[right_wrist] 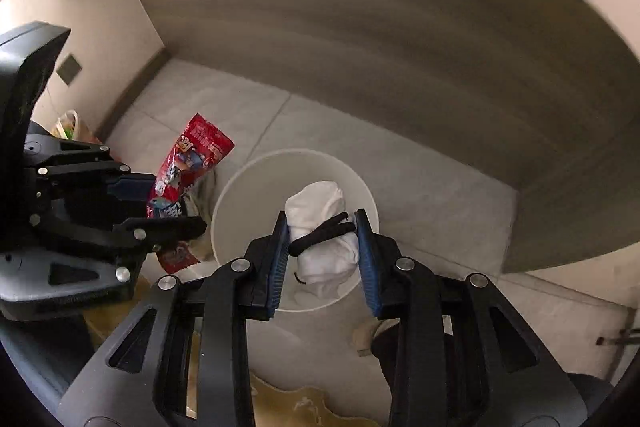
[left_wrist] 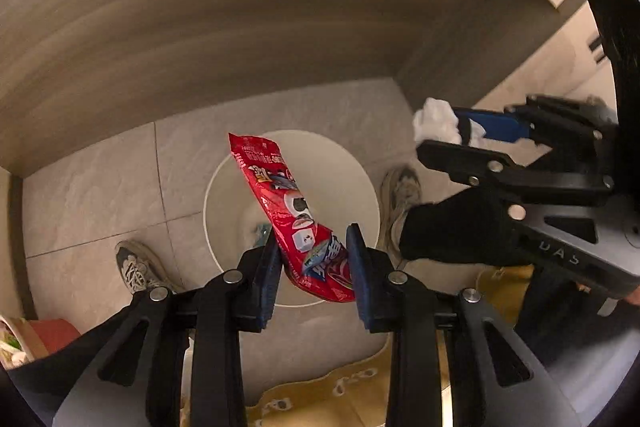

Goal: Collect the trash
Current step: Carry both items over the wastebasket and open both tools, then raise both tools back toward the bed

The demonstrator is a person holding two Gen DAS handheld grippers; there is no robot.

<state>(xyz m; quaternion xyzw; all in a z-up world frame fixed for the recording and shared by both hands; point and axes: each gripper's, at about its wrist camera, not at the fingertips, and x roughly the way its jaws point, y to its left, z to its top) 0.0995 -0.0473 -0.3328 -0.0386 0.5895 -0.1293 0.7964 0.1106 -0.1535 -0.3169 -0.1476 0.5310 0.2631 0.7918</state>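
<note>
My left claw pinches a light, crinkly red wrapper by its lower end. My right claw squeezes a soft white wad; the bin sits below both.

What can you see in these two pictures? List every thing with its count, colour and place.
Snack packet: one, red, between the left gripper's fingers, above the bin.
Tissue wad: one, white with a black band, in the right gripper, above the bin.
Bin: one, white, round, on the floor.
Floor: grey tiles.
Mat: one, yellow, near the bin.
Shoes: two, grey-white, either side of the bin.
Left gripper: black, blue pads.
Right gripper: black, blue pads.
</note>
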